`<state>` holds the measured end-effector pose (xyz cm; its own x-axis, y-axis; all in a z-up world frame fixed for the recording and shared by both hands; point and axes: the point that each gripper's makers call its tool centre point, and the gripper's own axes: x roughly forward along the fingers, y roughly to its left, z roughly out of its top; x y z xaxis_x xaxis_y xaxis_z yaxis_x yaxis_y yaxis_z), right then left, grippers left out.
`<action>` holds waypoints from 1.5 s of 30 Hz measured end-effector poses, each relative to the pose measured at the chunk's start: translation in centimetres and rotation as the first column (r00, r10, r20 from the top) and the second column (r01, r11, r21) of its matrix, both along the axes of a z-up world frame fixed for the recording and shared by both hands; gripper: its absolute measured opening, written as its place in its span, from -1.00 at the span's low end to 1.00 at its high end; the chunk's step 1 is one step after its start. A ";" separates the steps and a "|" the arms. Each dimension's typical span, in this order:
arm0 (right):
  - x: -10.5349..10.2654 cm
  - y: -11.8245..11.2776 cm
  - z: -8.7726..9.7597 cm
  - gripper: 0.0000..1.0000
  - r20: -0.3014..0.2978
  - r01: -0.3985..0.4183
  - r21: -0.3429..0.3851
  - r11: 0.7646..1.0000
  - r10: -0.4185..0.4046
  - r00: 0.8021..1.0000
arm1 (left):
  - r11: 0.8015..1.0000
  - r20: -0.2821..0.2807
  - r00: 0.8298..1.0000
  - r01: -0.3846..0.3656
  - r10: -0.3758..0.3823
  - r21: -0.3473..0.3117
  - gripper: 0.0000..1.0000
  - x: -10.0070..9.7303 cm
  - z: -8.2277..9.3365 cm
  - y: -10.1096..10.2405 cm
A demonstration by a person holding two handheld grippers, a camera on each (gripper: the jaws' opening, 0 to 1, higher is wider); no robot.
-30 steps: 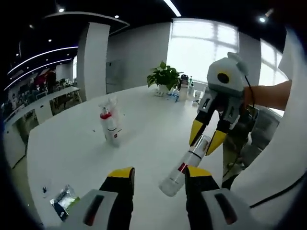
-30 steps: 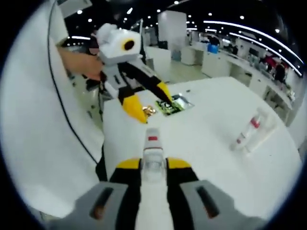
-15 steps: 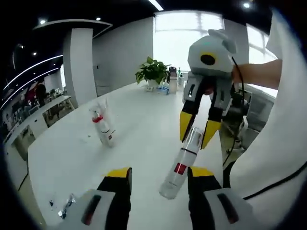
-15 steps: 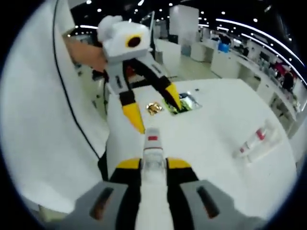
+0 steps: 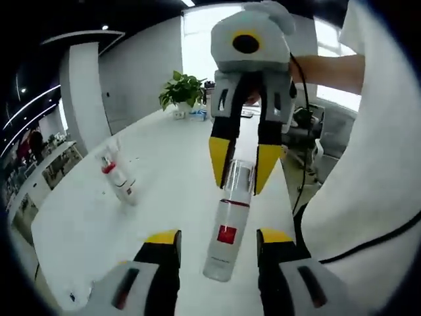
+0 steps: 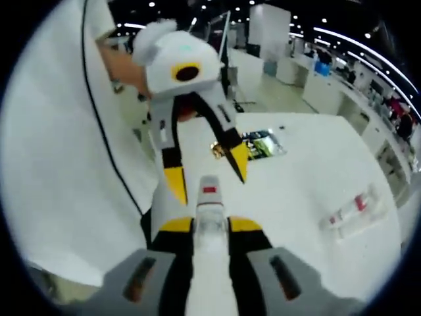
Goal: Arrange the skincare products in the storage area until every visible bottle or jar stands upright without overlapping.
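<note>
Right tongs (image 5: 239, 172) grip bottle (image 5: 227, 227) midair; left tongs (image 5: 217, 238) open around it; second bottle (image 5: 116, 179) seemingly upright on table (image 5: 171, 164); placing remains.

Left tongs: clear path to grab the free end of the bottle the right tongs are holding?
Probably yes. The left tongs are open, and the clear bottle held by the right tongs hangs between their tips with nothing in between.

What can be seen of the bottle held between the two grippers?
The clear bottle is slim and looks like plastic, with a white label band and a small red square. It is held in the air above the white table, not standing. The right gripper is shut on one end; the other end points between the open jaws of the left gripper, which looks clear of it.
</note>
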<state>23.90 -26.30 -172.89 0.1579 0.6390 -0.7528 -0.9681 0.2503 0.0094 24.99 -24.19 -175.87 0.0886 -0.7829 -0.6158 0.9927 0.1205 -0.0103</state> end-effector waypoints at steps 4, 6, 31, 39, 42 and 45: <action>-0.3 0.6 0.5 -0.66 -0.002 -0.022 0.009 1.000 0.022 1.000 | 1.000 -0.013 1.000 0.019 -0.019 0.009 -0.12 -0.5 -0.3 0.0; -0.5 0.9 0.7 -0.66 -0.004 -0.032 0.012 0.999 0.032 0.999 | 0.999 -0.011 0.999 0.031 -0.030 0.023 -0.15 -0.8 -0.5 0.1; -0.5 1.3 0.8 -0.65 -0.012 -0.070 -0.010 0.998 0.070 0.997 | 0.996 0.031 0.997 0.071 -0.073 0.062 -0.55 -1.2 -0.9 0.6; -0.7 1.3 0.5 -0.64 -0.032 -0.081 -0.009 0.997 0.080 0.996 | 0.993 0.021 0.996 0.086 -0.088 0.077 -0.60 -1.7 -1.0 0.8; -0.7 1.2 0.5 -0.64 -0.037 -0.079 -0.006 0.997 0.079 0.996 | 0.994 0.011 0.996 0.085 -0.086 0.070 -0.61 -1.7 -1.0 0.8; -0.7 1.2 0.3 -0.63 -0.039 -0.080 -0.006 0.997 0.080 0.996 | 0.994 0.005 0.996 0.084 -0.084 0.070 -0.62 -1.7 -1.1 0.8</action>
